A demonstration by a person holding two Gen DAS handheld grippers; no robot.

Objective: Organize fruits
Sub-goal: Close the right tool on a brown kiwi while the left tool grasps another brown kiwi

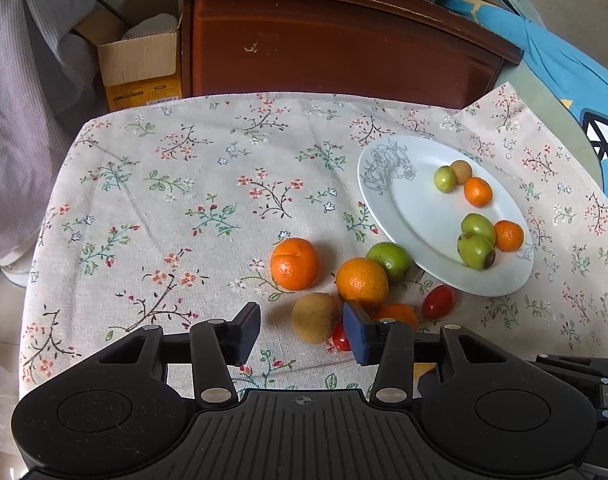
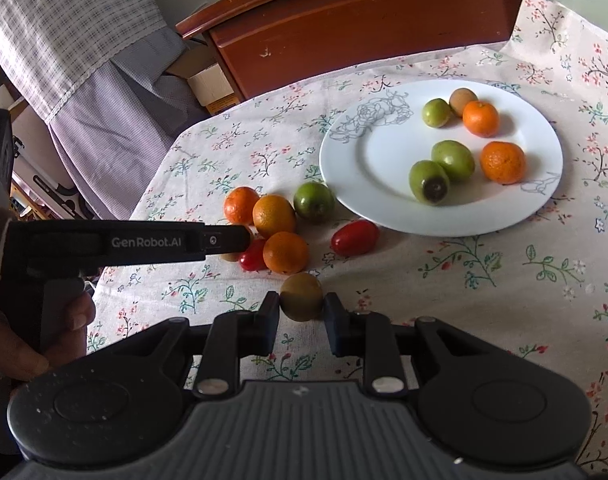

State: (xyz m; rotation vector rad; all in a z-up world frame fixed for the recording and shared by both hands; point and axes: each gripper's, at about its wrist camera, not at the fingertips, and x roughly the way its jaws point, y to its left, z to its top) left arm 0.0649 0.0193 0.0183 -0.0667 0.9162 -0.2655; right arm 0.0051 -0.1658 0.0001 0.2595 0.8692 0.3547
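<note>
Floral tablecloth (image 1: 175, 200) covering the table, dark wood cabinet (image 1: 336, 40) sitting behind it, open cardboard box (image 1: 139, 60) w/ checked fabric hanging at the far left. White plate (image 2: 368, 160) sitting toward the right, already carrying six fruits: greens, small oranges, one brown.

Right gripper (image 2: 301, 312) is clamping a small yellow-green fruit (image 2: 301, 296) betw. its pads, low over the cloth near the front edge – prob. gripped across the middle so it isn't rolling out on the way to the plate.

Left gripper (image 1: 301, 332) is hanging over the loose pile beside the plate, fingers apart, nothing pinched; a brown kiwi (image 1: 316, 316) is lying in the gap, likely its pick.

Loose pile is still waiting on the cloth: oranges, green fruit (image 2: 314, 200), red tomato (image 2: 354, 236).
</note>
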